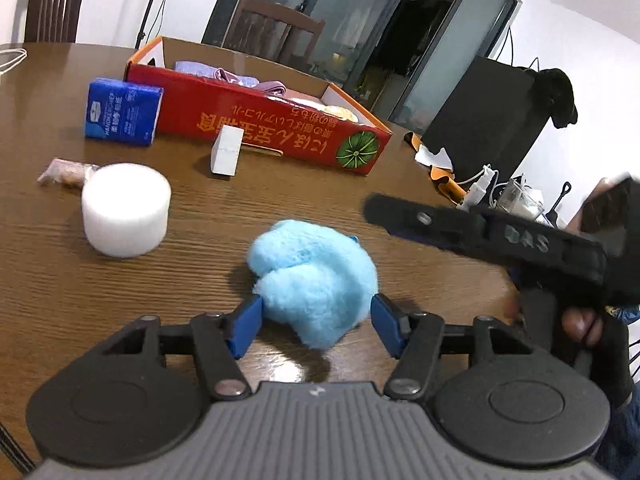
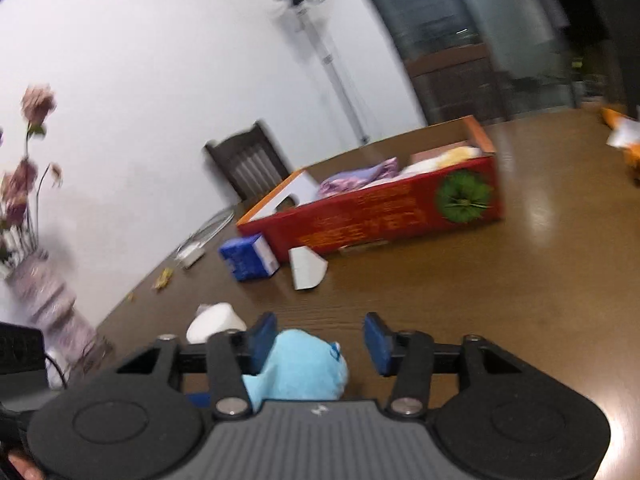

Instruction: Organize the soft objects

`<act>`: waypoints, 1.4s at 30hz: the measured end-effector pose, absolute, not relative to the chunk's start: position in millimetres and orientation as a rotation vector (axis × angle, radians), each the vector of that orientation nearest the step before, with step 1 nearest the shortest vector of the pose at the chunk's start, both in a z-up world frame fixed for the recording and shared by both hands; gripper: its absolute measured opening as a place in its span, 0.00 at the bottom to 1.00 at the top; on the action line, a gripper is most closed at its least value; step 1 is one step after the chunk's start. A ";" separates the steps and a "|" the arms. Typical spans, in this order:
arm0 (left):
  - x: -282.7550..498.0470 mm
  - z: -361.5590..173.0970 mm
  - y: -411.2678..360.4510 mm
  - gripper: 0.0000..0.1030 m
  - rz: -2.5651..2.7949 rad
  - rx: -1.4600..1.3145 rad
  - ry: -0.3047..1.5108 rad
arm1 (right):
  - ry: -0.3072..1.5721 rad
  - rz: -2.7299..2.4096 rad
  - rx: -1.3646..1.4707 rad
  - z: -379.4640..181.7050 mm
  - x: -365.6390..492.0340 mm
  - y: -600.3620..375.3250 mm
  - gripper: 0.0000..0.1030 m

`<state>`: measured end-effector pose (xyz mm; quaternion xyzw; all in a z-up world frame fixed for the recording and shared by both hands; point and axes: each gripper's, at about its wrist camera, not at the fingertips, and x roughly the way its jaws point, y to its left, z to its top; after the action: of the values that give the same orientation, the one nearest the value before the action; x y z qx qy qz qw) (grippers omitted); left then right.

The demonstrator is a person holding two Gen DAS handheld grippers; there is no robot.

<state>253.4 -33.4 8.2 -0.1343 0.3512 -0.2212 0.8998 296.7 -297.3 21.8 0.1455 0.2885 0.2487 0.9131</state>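
Observation:
A fluffy light-blue plush toy (image 1: 316, 276) lies on the brown wooden table (image 1: 60, 264). My left gripper (image 1: 316, 324) is open, its blue pads on either side of the toy's near end, touching the fur or just off it. My right gripper (image 2: 320, 342) is open above the table; the toy (image 2: 300, 368) shows below its left pad. The right gripper's black body (image 1: 500, 240) hovers to the toy's right in the left wrist view. A red cardboard box (image 1: 260, 128) (image 2: 384, 212) at the back holds purple cloth (image 1: 236, 76) and pale soft items.
A white foam cylinder (image 1: 126, 210) stands left of the toy. A blue tissue pack (image 1: 122, 110), a small white block (image 1: 227, 151) and a snack wrapper (image 1: 66, 172) lie in front of the box. Cables and clutter (image 1: 480, 188) sit at the right edge. A flower vase (image 2: 44, 292) stands far left.

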 end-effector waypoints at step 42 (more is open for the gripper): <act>439.8 94.6 47.3 0.43 -0.449 -0.463 0.575 | 0.542 0.616 0.481 80.1 447.7 -237.8 0.32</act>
<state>439.8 47.3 94.6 -0.2242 0.2786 -0.2177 0.9081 447.7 -237.8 80.1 0.2318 0.2609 0.2966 0.8889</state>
